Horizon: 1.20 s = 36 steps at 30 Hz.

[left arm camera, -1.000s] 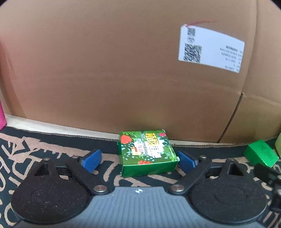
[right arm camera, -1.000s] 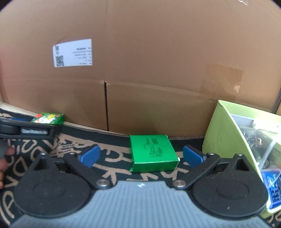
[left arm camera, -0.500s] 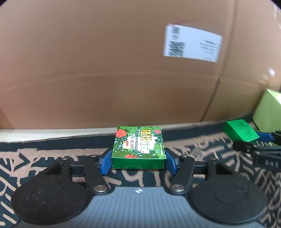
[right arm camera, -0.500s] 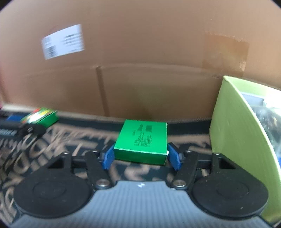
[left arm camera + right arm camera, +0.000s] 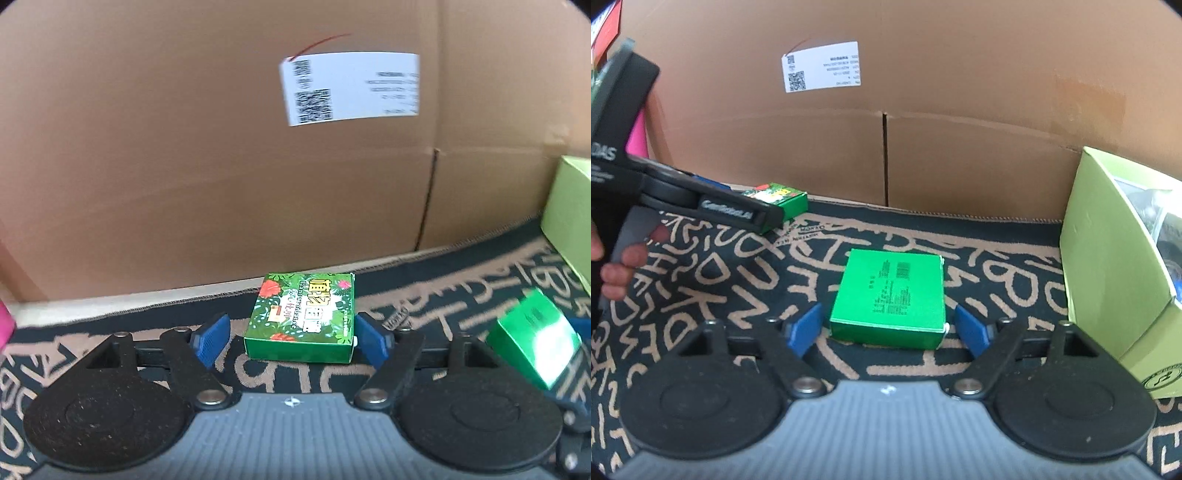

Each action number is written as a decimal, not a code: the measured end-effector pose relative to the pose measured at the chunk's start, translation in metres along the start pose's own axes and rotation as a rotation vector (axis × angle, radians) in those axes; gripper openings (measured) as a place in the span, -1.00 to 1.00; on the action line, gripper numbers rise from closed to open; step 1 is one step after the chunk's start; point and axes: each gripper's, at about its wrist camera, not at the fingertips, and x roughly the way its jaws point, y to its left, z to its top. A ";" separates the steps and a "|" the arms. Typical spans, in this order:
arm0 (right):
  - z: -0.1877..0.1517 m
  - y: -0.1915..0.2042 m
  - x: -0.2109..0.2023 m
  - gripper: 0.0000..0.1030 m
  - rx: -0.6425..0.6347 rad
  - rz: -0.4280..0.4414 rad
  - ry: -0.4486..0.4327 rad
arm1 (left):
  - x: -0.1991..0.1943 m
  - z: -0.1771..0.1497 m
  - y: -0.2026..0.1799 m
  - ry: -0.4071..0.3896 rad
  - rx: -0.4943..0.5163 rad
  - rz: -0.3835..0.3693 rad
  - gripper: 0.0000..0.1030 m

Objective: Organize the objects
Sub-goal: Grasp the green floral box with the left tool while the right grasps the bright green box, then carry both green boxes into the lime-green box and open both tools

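A green box with a flower print (image 5: 301, 319) lies on the patterned mat between the blue fingers of my left gripper (image 5: 291, 338), which is open; the right pad is close to the box, the left pad stands apart. A plain green box (image 5: 890, 297) lies on the mat between the fingers of my right gripper (image 5: 888, 328), which is open with gaps on both sides. The flower box also shows in the right wrist view (image 5: 777, 197), with the left gripper (image 5: 701, 206) over it. The plain box shows blurred in the left wrist view (image 5: 535, 341).
A big cardboard wall (image 5: 221, 147) with a white label (image 5: 351, 86) stands right behind the mat (image 5: 738, 258). A light green open box (image 5: 1108, 258) holding several items stands at the right. Something pink (image 5: 5, 325) is at the far left edge.
Half a second ago both grippers were shut on their boxes. Now both have opened and the boxes lie on the mat. Both views have shifted, and the right gripper looks down from higher.
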 end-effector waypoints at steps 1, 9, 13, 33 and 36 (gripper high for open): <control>0.000 0.000 0.000 0.54 0.005 0.005 -0.001 | 0.003 -0.001 0.002 0.005 -0.018 -0.005 0.50; 0.002 0.000 0.008 0.19 -0.001 -0.009 -0.017 | 0.007 -0.008 0.012 -0.042 -0.102 -0.003 0.27; 0.002 0.001 0.005 0.18 -0.008 -0.002 -0.019 | 0.005 -0.004 0.009 -0.034 -0.096 -0.021 0.22; 0.025 -0.062 -0.120 0.18 0.110 -0.167 -0.423 | -0.104 0.026 -0.052 -0.284 -0.119 -0.258 0.22; 0.021 -0.092 -0.131 0.18 0.184 -0.268 -0.464 | -0.093 0.039 -0.090 -0.283 -0.101 -0.335 0.22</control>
